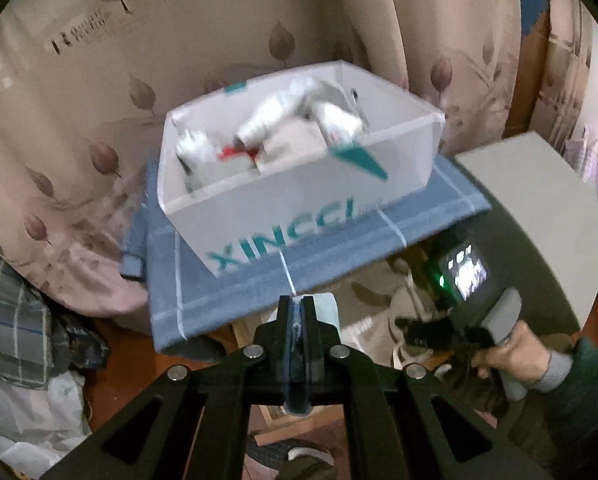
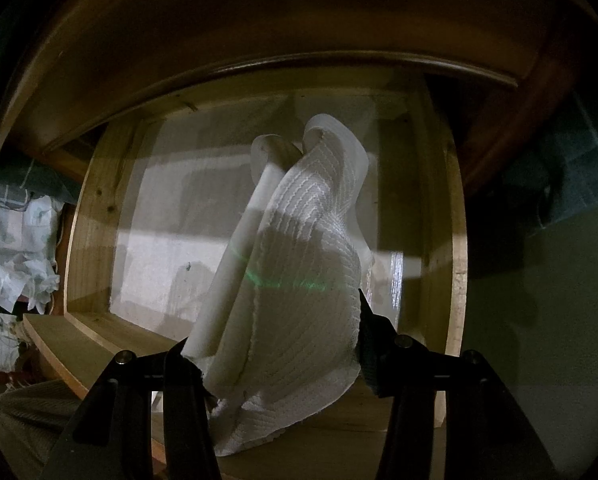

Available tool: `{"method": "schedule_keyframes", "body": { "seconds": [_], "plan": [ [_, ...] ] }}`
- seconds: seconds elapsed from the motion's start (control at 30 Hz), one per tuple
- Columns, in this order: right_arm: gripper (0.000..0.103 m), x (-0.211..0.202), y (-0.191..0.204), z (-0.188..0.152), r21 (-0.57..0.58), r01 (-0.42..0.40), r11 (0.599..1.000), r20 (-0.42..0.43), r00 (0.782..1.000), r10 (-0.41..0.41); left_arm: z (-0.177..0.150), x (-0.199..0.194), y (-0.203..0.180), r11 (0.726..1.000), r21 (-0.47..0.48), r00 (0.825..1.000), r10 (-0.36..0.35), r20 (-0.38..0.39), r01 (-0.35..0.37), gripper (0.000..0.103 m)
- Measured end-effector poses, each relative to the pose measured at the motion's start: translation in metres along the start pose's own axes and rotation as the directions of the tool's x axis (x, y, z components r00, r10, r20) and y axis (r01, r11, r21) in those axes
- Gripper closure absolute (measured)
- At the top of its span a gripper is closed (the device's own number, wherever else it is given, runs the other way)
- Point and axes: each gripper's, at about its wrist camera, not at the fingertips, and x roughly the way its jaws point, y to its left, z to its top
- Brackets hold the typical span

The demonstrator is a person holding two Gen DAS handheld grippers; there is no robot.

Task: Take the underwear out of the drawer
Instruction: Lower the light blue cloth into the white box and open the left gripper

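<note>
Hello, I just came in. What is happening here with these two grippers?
A person holds a gripper in each hand. The right gripper is shut on a white ribbed piece of underwear and holds it over the open wooden drawer, which otherwise looks bare inside. The left gripper is shut with nothing clearly between its fingers, and it points toward a white cardboard box of rolled white clothes that sits on a blue cloth.
</note>
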Motion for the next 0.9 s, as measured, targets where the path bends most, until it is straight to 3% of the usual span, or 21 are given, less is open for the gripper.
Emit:
{"method": "schedule_keyframes", "body": {
  "seconds": [0.3,0.5,0.7,0.9],
  "plan": [
    [0.056,0.001,0.0,-0.001,-0.004,0.003,1.0,-0.001,1.0,-0.003,0.064,-0.054,0.019,0.997,-0.031,0.991,0.068,0.114,-0.065,0.099],
    [0.056,0.003,0.001,-0.001,-0.012,0.008,1.0,-0.003,1.0,-0.009,0.109,-0.065,0.035,0.992,-0.05,0.978,0.122,0.167,-0.115,0.099],
    [0.056,0.003,0.001,-0.001,-0.011,0.007,1.0,-0.005,1.0,-0.007,0.148,-0.046,0.048,0.984,-0.067,0.969,0.175,0.174,-0.166,0.099],
    [0.056,0.003,-0.001,-0.001,-0.004,0.001,1.0,-0.008,1.0,-0.001,0.168,-0.001,0.053,0.976,-0.079,0.963,0.212,0.167,-0.202,0.099]
  ]
}}
